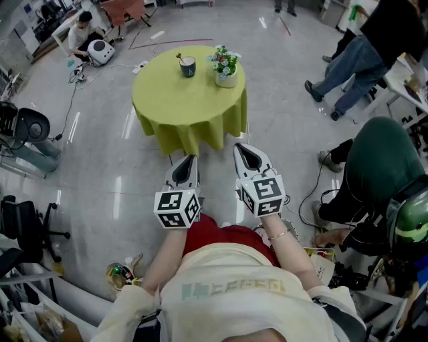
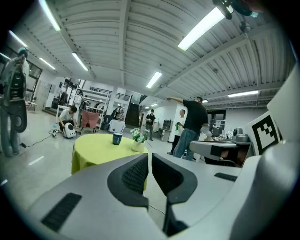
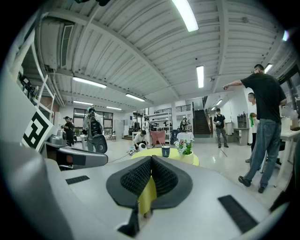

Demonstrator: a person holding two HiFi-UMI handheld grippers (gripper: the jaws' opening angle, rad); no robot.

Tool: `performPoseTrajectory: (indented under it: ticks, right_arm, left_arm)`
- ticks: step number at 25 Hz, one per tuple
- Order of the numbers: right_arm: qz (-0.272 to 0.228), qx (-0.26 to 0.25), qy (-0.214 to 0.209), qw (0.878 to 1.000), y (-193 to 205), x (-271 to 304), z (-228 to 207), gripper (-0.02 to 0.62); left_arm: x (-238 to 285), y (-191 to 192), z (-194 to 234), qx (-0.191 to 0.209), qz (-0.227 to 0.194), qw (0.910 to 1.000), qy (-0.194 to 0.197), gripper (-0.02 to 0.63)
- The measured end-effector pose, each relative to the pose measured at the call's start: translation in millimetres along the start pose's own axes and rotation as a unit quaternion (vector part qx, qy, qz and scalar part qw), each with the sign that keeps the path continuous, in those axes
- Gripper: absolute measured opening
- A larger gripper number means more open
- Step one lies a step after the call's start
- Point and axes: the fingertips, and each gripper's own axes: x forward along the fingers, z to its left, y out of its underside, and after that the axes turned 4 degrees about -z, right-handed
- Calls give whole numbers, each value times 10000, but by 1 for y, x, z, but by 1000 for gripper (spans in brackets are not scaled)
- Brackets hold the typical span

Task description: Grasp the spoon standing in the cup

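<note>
Far ahead, cup (image 1: 188, 67), probably spoon (image 1: 179, 57); open floor (image 1: 127, 167) between

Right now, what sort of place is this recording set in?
Probably a large open lab or workshop hall: long strip lights on a ribbed ceiling, a polished grey floor, and office chairs at the edge.

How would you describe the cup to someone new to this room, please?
Find the round table under a yellow-green cloth. On its far side, the cup is the dark one with a spoon in it, left of the white pot of flowers.
</note>
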Motion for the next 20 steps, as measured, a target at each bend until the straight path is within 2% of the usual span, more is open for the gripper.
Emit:
performPoseTrajectory:
  ticks: [12, 20]
  right_arm:
    - [-25, 82, 10, 10000, 2, -5, -12, 37]
    - [-100, 278, -251, 9992, 1, -4, -8, 38]
  left_arm:
    - [8, 4, -9, 28, 16, 10000, -15, 41]
    - [12, 4, -13, 54, 63, 10000, -46, 41]
